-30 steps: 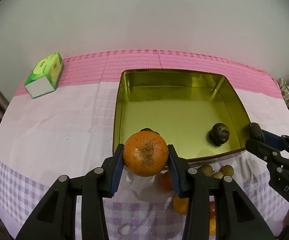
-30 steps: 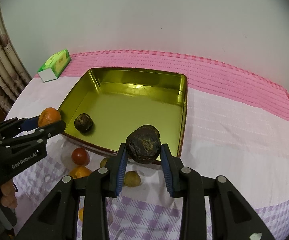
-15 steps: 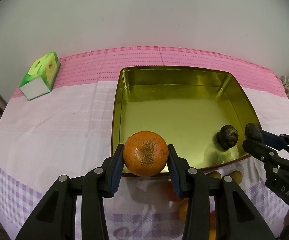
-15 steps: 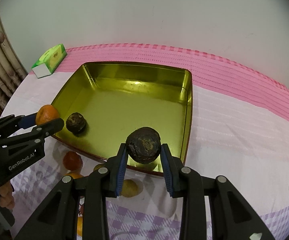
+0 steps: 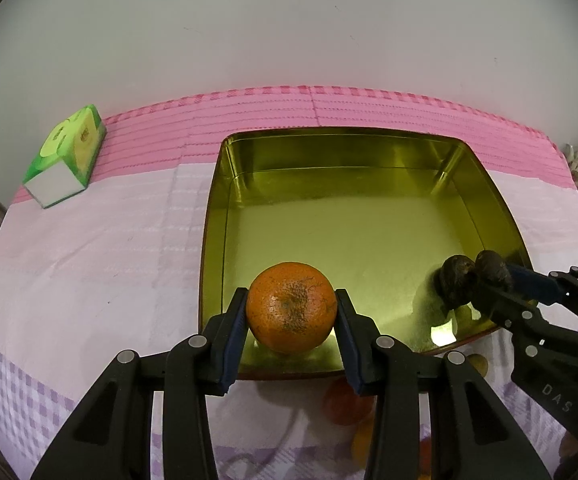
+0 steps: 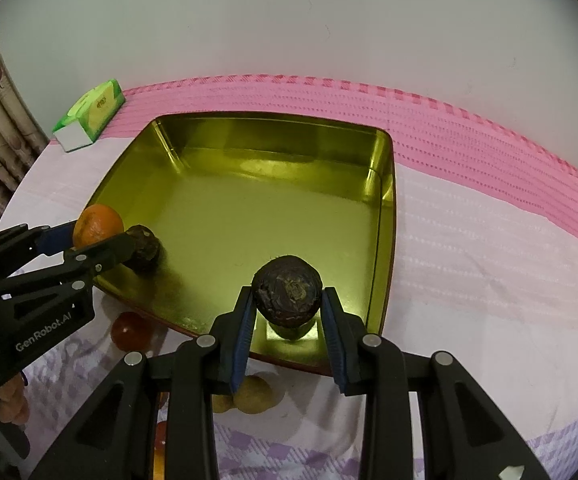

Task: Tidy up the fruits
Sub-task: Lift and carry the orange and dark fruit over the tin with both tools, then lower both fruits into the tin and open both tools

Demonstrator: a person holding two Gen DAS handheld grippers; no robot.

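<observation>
Both fruits are mid-delivery over the gold tray (image 5: 489, 184): the left gripper (image 5: 291, 322) jaws clamp an orange (image 5: 291, 312), the right gripper (image 6: 287, 312) jaws pinch a dark fruit (image 6: 287, 292). Another dark fruit (image 6: 143, 248) already lies inside the tray. Next, I judge, each should be lowered to the tray floor and let go gently, with more fruit waiting on the desk (image 6: 469, 320).

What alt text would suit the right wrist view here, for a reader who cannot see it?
The right gripper holds a dark brown round fruit in its jaws above the near edge of a gold tin tray. At left, the left gripper holds an orange beside a second dark fruit lying in the tray.
</observation>
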